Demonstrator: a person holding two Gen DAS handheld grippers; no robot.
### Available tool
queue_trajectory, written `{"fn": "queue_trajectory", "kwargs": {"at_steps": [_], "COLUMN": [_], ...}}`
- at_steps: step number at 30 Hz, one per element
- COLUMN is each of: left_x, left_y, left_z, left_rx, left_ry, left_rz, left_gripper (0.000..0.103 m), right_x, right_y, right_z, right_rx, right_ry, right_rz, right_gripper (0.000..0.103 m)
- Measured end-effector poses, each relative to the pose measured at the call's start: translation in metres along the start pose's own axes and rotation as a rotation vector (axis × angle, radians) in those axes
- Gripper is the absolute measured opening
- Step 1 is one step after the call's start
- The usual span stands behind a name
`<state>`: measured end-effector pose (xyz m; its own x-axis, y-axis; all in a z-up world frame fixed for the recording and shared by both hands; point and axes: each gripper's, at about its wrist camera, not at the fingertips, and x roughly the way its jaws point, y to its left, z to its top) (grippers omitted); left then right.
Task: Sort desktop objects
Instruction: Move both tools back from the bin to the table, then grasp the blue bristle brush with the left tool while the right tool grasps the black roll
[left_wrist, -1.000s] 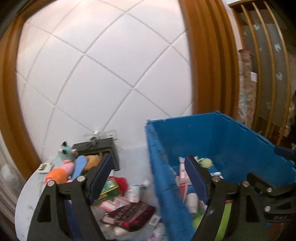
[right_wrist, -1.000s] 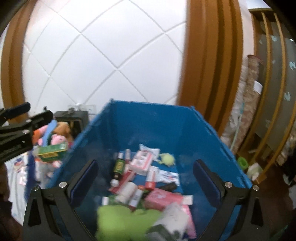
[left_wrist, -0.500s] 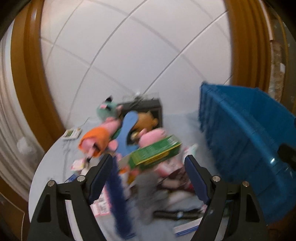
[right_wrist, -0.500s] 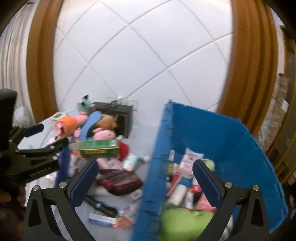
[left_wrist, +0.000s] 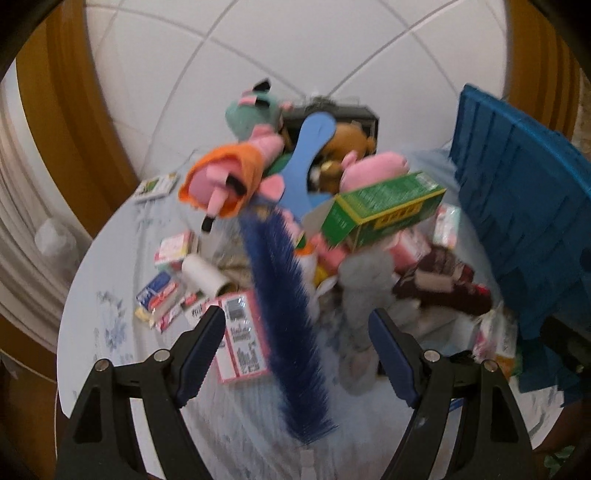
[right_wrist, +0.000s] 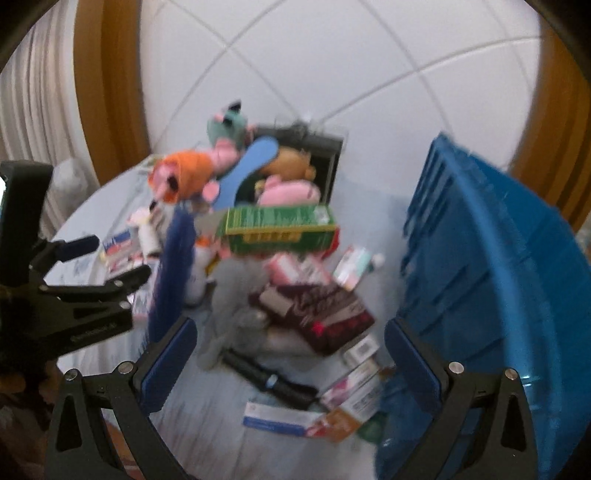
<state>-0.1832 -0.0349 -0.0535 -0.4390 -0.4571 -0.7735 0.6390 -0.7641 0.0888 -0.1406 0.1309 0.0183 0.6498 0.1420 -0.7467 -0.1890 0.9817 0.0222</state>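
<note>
A pile of objects lies on a round white table (left_wrist: 110, 295). My left gripper (left_wrist: 295, 350) is open above a dark blue brush (left_wrist: 291, 325) with a light blue handle; its pads do not touch the bristles. A green box (left_wrist: 384, 210) lies on top of the pile beside a grey plush (left_wrist: 364, 288). My right gripper (right_wrist: 290, 365) is open over a black flashlight (right_wrist: 269, 380) and a dark red pouch (right_wrist: 325, 314). The left gripper (right_wrist: 114, 258) shows at the left of the right wrist view, near the brush (right_wrist: 170, 269).
A big blue crate (right_wrist: 498, 277) stands at the right edge of the table. Plush toys (left_wrist: 229, 177) lean on a black box (left_wrist: 332, 114) at the back. Small cartons (left_wrist: 242, 339) and a white roll (left_wrist: 203, 275) lie at the left; more cartons (right_wrist: 351, 402) by the crate.
Both views swung left and down, from the inside of the blue crate to the pile on the table. Both grippers stayed open with nothing held.
</note>
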Motion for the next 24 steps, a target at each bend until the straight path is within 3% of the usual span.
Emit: {"fn": "queue_trajectory", "kwargs": {"at_steps": [16,24], "left_x": [0.085,0.115], "left_y": [0.039,0.029], "left_z": [-0.065,-0.082], "left_rx": [-0.125,-0.16], "left_ry": [0.179,0.223], "left_rz": [-0.003,-0.036], "left_gripper": [0.08,0.08], "right_x": [0.102,0.134], "right_y": [-0.018,-0.015], "right_z": [-0.047,-0.067], "right_rx": [0.003,-0.049], "right_ry": [0.22,0.291], "right_rz": [0.056,0.09], "right_gripper": [0.103,0.103]}}
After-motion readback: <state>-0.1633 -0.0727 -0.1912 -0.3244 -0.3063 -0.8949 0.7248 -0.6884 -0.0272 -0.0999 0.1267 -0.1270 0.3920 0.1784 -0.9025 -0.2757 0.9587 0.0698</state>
